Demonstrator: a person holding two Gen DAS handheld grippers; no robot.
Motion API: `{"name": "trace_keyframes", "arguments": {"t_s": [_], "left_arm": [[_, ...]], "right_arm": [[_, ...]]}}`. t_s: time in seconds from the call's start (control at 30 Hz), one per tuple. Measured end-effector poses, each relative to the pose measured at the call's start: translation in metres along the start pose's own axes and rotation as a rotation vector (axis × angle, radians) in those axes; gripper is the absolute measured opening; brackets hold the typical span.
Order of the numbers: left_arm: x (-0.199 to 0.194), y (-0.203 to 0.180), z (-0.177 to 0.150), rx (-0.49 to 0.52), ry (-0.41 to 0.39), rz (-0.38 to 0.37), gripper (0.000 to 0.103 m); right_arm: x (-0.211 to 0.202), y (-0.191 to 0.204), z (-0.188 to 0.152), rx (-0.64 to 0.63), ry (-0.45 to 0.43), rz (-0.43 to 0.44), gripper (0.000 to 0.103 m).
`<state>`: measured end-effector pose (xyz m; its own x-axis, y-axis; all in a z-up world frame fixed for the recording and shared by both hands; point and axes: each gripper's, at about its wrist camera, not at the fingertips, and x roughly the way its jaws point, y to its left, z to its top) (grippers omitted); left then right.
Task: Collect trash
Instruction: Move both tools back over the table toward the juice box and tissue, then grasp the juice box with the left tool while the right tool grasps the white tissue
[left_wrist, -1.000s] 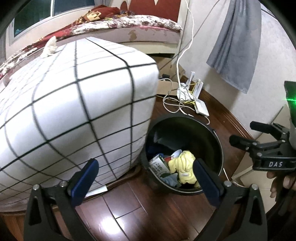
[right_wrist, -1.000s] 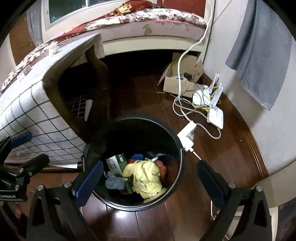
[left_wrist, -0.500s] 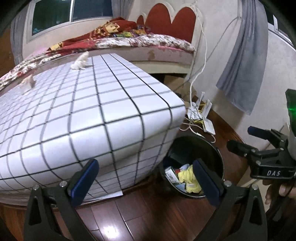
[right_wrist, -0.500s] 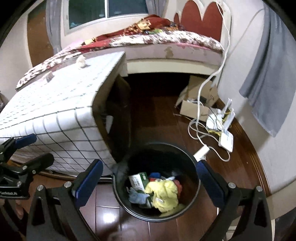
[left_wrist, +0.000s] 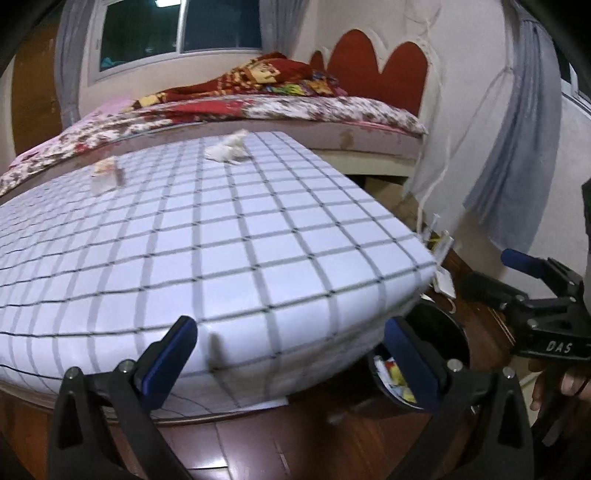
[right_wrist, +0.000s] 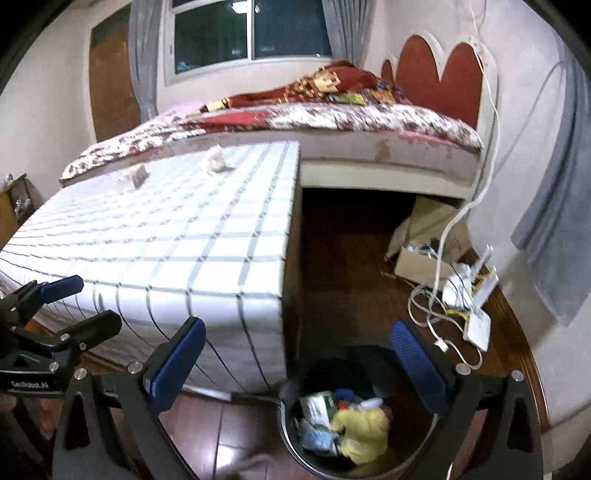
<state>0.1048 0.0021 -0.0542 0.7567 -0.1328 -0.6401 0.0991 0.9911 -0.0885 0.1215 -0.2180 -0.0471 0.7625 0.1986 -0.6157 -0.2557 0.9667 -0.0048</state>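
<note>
A black round bin (right_wrist: 413, 458) stands on the wood floor beside the table, holding a yellow cloth (right_wrist: 364, 432), a carton and other scraps; the left wrist view shows part of the bin (left_wrist: 443, 332) behind the table corner. On the checked tablecloth (left_wrist: 221, 240) lie a crumpled white tissue (left_wrist: 227, 149) and a small wrapper (left_wrist: 107, 177) near the far edge, also seen as tissue (right_wrist: 216, 160) and wrapper (right_wrist: 135, 177). My left gripper (left_wrist: 291, 354) is open and empty before the table's front edge. My right gripper (right_wrist: 299, 362) is open and empty above the bin.
A bed (right_wrist: 332, 122) with a patterned cover runs behind the table. A cardboard box (right_wrist: 424, 251), white cables and routers (right_wrist: 476, 291) lie on the floor at right. A grey cloth (left_wrist: 517, 147) hangs on the wall.
Both grippers have risen and tilted up from the bin towards the table top. The bin has dropped low in both views, and the tissue and wrapper now show clearly.
</note>
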Motion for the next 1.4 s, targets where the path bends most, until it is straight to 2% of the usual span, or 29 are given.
{"name": "trace_keyframes", "arguments": {"t_s": [0.23, 0.3, 0.43, 0.57, 0.63, 0.83, 0.9, 0.97, 1.07, 1.2, 1.27, 1.33, 1.37, 1.4], "left_arm": [[0.001, 0.068, 0.025, -0.033, -0.007, 0.115, 0.102], [0.008, 0.089, 0.037, -0.029, 0.007, 0.154, 0.102], [0.017, 0.125, 0.066, -0.038, -0.023, 0.22, 0.102], [0.042, 0.158, 0.098, -0.078, -0.014, 0.262, 0.102], [0.06, 0.176, 0.113, -0.099, -0.01, 0.263, 0.102], [0.105, 0.224, 0.138, -0.181, 0.022, 0.264, 0.101], [0.12, 0.238, 0.145, -0.206, 0.04, 0.263, 0.096], [0.134, 0.248, 0.149, -0.226, 0.06, 0.259, 0.09], [0.15, 0.253, 0.155, -0.232, 0.081, 0.262, 0.084], [0.166, 0.253, 0.16, -0.217, 0.106, 0.279, 0.084], [0.175, 0.257, 0.161, -0.226, 0.138, 0.282, 0.075], [0.178, 0.261, 0.162, -0.231, 0.145, 0.288, 0.07], [0.178, 0.262, 0.163, -0.227, 0.149, 0.296, 0.06], [0.175, 0.265, 0.161, -0.232, 0.144, 0.277, 0.06]], "right_arm": [[0.015, 0.039, 0.041, -0.01, -0.062, 0.061, 0.102], [0.028, 0.052, 0.058, -0.023, -0.066, 0.085, 0.102], [0.062, 0.069, 0.098, -0.017, -0.053, 0.147, 0.102], [0.123, 0.093, 0.145, -0.041, 0.008, 0.133, 0.102], [0.158, 0.103, 0.165, -0.065, 0.068, 0.139, 0.102], [0.232, 0.116, 0.205, -0.076, 0.164, 0.146, 0.102], [0.248, 0.121, 0.214, -0.088, 0.175, 0.145, 0.102], [0.264, 0.125, 0.221, -0.107, 0.188, 0.146, 0.092], [0.285, 0.134, 0.225, -0.134, 0.22, 0.161, 0.087], [0.3, 0.142, 0.224, -0.143, 0.237, 0.173, 0.082], [0.305, 0.143, 0.221, -0.145, 0.244, 0.181, 0.074], [0.306, 0.145, 0.221, -0.157, 0.235, 0.175, 0.072], [0.306, 0.145, 0.222, -0.158, 0.235, 0.175, 0.066], [0.306, 0.145, 0.223, -0.158, 0.234, 0.174, 0.06]]}}
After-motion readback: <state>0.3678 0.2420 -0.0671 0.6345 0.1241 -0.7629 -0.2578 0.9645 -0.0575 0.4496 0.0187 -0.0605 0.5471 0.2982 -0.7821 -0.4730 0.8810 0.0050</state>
